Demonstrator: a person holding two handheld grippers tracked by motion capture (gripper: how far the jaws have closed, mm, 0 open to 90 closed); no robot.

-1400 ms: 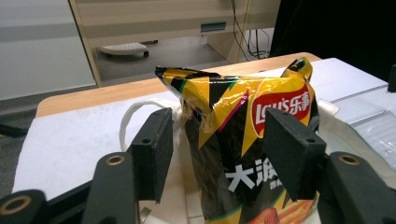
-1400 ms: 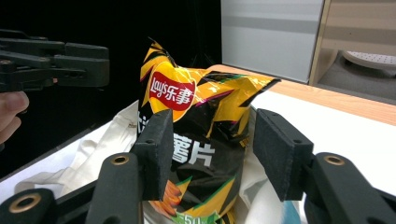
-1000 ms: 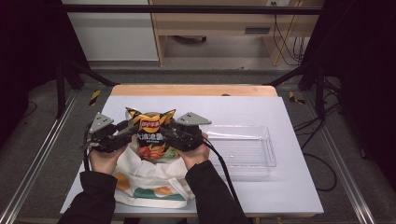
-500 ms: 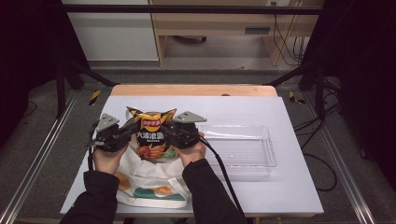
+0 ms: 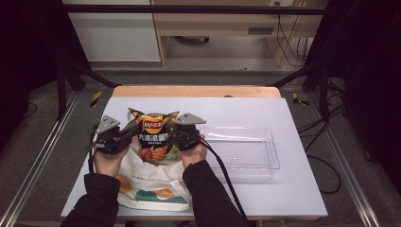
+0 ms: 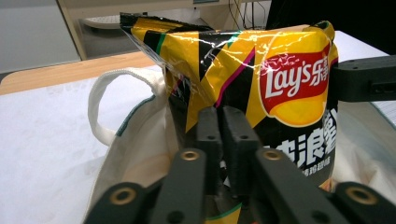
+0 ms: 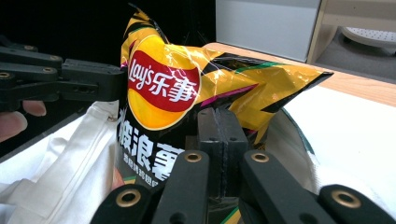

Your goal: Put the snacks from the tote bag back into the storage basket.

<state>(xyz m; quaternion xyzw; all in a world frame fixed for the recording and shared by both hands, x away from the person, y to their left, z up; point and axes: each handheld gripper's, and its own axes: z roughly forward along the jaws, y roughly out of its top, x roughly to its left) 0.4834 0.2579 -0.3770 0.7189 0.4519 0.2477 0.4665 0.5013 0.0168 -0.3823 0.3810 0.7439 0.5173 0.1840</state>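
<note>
A: The left gripper (image 5: 124,137) and the right gripper (image 5: 176,136) sit at nine and three o'clock of the chip bag (image 5: 153,137), one on each side edge. In the left gripper view the two black jaws stand nearly together on the bag's side seam (image 6: 219,135); they have just been closing and have eased a touch, with the seam pinched between them. In the right gripper view the jaws have just been closing and are now pressed flat together on the other side seam (image 7: 219,140).

B: What lies around it, biggest first?

A: The white table (image 5: 246,109) carries everything. At three o'clock of the bag, just beside the right hand (image 5: 194,152), sits a clear plastic tray (image 5: 246,151). At six o'clock of the bag lies a white cloth bag (image 5: 151,187) with green and orange print, its mouth turned towards the chips.

B: And the chip bag itself?

A: It stands upright, yellow and black with a red logo, its lower end down in the cloth bag's open mouth. In the left gripper view a white handle loop (image 6: 100,105) of the cloth bag curves at nine o'clock of the chips. The left hand (image 5: 106,158) holds its gripper at eight o'clock of the bag.
</note>
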